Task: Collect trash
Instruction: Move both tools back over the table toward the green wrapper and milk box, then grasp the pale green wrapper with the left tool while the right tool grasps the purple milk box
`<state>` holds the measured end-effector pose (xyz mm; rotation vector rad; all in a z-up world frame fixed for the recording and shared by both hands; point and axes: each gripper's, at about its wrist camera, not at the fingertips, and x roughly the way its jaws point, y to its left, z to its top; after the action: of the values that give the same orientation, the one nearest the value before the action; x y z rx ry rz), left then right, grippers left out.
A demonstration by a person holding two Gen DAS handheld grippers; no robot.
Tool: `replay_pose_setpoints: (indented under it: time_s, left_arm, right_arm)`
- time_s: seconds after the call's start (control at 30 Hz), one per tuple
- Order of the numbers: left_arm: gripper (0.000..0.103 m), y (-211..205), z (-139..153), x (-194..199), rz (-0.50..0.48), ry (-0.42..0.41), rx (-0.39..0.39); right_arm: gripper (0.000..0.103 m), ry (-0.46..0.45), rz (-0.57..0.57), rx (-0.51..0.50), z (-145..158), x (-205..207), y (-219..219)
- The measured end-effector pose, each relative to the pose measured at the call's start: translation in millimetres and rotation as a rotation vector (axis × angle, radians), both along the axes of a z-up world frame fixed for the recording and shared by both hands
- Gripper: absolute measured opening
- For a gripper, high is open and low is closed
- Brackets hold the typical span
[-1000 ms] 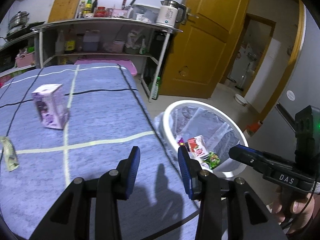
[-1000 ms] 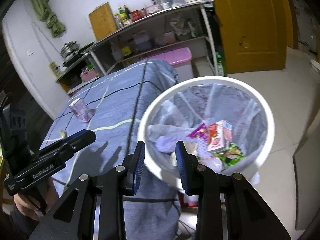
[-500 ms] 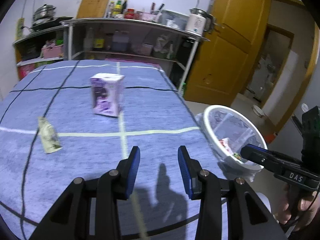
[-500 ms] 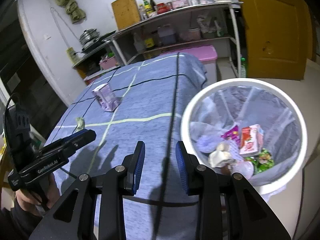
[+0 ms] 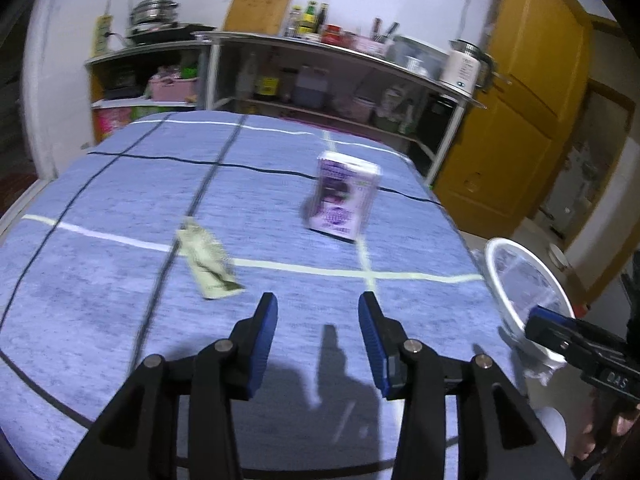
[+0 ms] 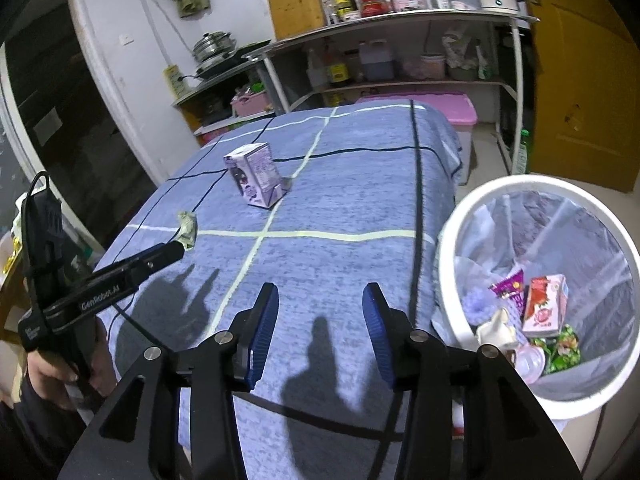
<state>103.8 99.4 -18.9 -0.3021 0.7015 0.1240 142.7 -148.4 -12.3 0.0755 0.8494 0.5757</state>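
Note:
A purple carton (image 5: 344, 198) stands upright on the blue checked tablecloth (image 5: 120, 184); it also shows in the right wrist view (image 6: 256, 174). A crumpled pale wrapper (image 5: 208, 262) lies left of it, also in the right wrist view (image 6: 187, 229). The white bin (image 6: 452, 248) with a clear liner stands off the table's right edge and holds several pieces of trash; its rim shows in the left wrist view (image 5: 496, 276). My left gripper (image 5: 318, 312) is open and empty above the cloth, near the wrapper. My right gripper (image 6: 320, 304) is open and empty over the table's near edge beside the bin.
Metal shelves (image 6: 400, 20) with bottles, a kettle and pots stand behind the table. A pink storage box (image 6: 460, 108) sits under the shelf. A yellow door (image 5: 528, 92) is at the right. The cloth hangs over the table's edges.
Both grippers have swung left, away from the bin and toward the table. The carton and wrapper now sit closer to the middle of the left wrist view. Both stay open.

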Motion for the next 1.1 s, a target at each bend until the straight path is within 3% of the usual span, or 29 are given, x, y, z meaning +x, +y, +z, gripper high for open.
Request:
replay_pose_setpoints:
  time_s: [0.37, 0.93, 1.1]
  left_arm:
    - [0.053, 49.7, -12.0, 6.1, 0.15, 0.029, -0.012]
    - [0.053, 60.1, -37.3, 41.4, 0.177, 0.126, -0.035]
    - [0.038, 64.2, -36.6, 43.2, 0.165, 0.14, -0.003]
  right_arm:
    - [0.049, -0.027, 0.086, -0.014, -0.5, 16.2, 31.7]
    - [0.056, -0.063, 0.195, -0.059, -4.6, 66.5, 87.4]
    - [0.058, -0.079, 0.231, -0.07, -7.1, 82.4, 102.9]
